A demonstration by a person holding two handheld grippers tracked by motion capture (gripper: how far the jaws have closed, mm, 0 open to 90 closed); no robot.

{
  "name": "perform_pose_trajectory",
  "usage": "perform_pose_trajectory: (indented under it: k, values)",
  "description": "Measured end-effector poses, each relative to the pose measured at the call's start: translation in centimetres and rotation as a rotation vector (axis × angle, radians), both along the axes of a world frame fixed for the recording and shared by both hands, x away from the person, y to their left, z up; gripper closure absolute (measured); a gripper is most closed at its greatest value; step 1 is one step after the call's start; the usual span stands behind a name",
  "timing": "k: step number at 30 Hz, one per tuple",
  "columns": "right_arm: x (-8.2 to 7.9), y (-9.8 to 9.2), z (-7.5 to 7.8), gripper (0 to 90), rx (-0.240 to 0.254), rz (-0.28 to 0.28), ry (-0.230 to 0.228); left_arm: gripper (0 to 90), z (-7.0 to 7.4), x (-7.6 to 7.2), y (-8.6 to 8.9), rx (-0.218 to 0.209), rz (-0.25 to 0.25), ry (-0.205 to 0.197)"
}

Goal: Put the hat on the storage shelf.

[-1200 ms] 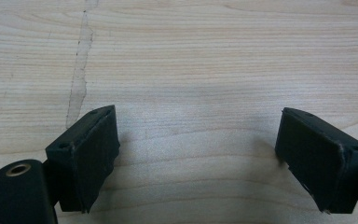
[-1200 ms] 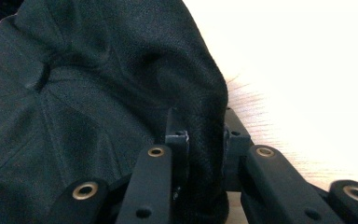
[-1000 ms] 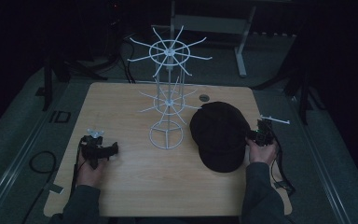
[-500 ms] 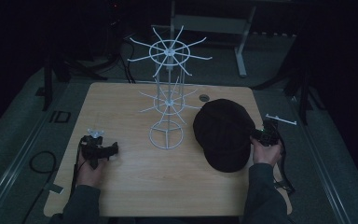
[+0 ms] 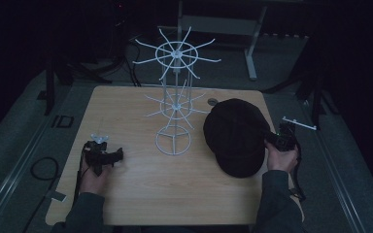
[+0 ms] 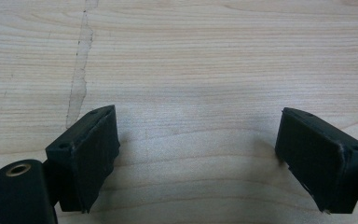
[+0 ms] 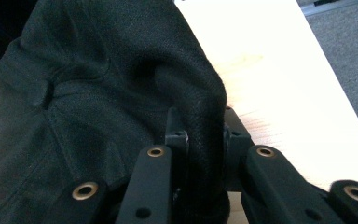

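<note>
The person wears dark long sleeves (image 5: 85, 213) that reach to the wrists on both arms. Each hand-held gripper is black throughout. The left hand-held gripper (image 6: 198, 158) has two blocky, wedge-shaped jaws faced with matte black pads scuffed pale along their edges, and a brass-ringed hole in its near left arm. The right hand-held gripper (image 7: 200, 140) shows flat black link arms with brass-ringed pivots and small screw holes. A black cable (image 5: 298, 179) trails from it.

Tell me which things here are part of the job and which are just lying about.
In the job:
black cap, pinched in the right hand-held gripper
white wire rack beside it, likely where it goes

Lying about:
small round thing on the table
left hand-held gripper, open, idle
</note>
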State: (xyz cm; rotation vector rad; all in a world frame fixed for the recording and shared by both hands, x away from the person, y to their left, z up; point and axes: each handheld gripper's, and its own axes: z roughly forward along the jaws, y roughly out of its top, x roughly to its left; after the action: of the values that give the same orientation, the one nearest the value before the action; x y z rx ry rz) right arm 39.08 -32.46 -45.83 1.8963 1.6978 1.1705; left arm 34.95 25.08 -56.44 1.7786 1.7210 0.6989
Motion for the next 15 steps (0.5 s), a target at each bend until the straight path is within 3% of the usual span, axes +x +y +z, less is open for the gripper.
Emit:
perform_pose_trajectory:
  k: [15]
  values:
    - [-1.0, -0.3, 2.2, 77.6, -0.012, 0.012, -0.056, 14.2, 0.0, 0.0, 0.0, 0.0, 0.0, 0.0]
